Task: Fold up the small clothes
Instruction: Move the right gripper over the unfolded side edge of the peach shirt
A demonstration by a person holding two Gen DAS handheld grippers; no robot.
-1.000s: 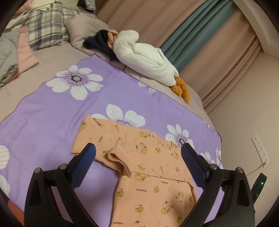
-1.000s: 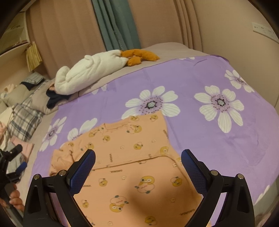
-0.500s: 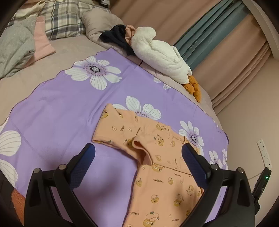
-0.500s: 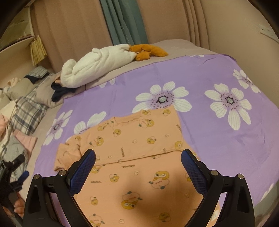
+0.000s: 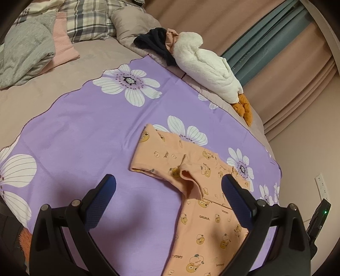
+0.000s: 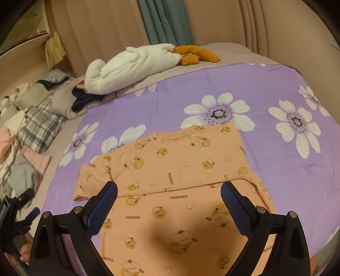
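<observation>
A small orange garment with cartoon prints (image 5: 199, 203) lies flat on a purple flowered cloth (image 5: 85, 131). One part is folded over its middle, leaving a raised crease near the collar. My left gripper (image 5: 169, 186) is open and empty, hovering above the garment's left sleeve end. In the right wrist view the same garment (image 6: 170, 169) spreads across the cloth (image 6: 276, 161). My right gripper (image 6: 169, 193) is open and empty above the garment's lower half.
A white plush duck (image 5: 204, 63) with orange feet lies at the far edge of the bed. Plaid pillows (image 5: 89, 19), a grey cloth (image 5: 25, 51) and a pink cloth (image 5: 63, 46) sit at the head. Curtains and a wall stand behind.
Both grippers have pulled back and up from the garment. The left view has swung so the garment sits further right. The garment has not moved.
</observation>
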